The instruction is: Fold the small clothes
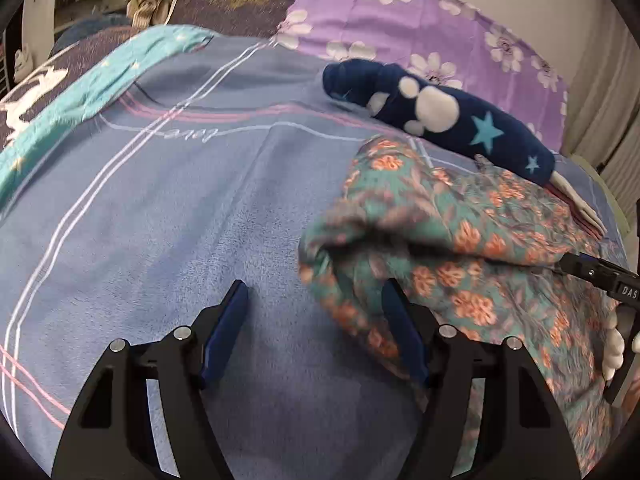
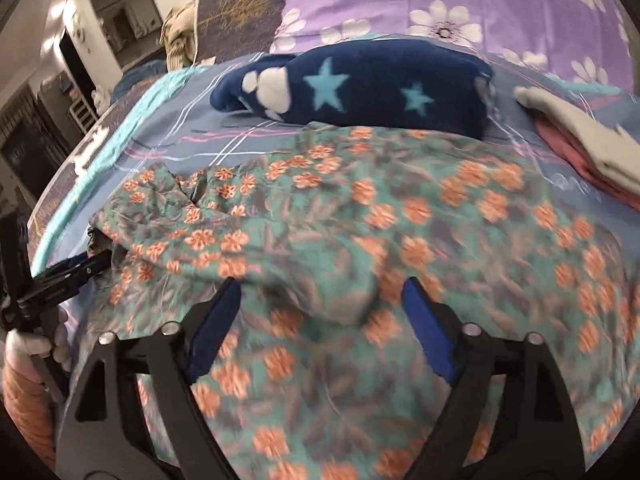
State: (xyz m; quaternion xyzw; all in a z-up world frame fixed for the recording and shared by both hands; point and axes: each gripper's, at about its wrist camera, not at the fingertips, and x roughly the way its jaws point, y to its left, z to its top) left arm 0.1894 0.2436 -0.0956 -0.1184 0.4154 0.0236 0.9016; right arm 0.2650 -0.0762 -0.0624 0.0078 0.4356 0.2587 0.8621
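Floral garment (image 2: 360, 216) lies rumpled on the bed (image 1: 140, 208), spread across the blue sheet with its near edge bunched up. That's the piece to fold, not yet flat.

Left tongs (image 1: 316, 320) sit at the garment's left edge, blue pads apart; one pad rests against the cloth, the other is over bare sheet. Nothing is pinched. My read: they are lined up on that edge to catch a corner.

Right tongs (image 2: 320, 312) hover low over the middle of the floral cloth, pads apart with a raised fold of fabric between them. The picture is blurred here, so whether the pads touch that fold I cannot tell; it does not look clamped.

Behind the garment, a navy fleece piece (image 2: 360, 84) with stars lies rolled along the sheet, just beside the purple pillow (image 2: 480, 0). Off to the right, a pink-and-cream stack (image 2: 580, 148) sits folded, likely finished work parked out of the way.

No basket, box or drawer shows; everything lies loose on the bed.
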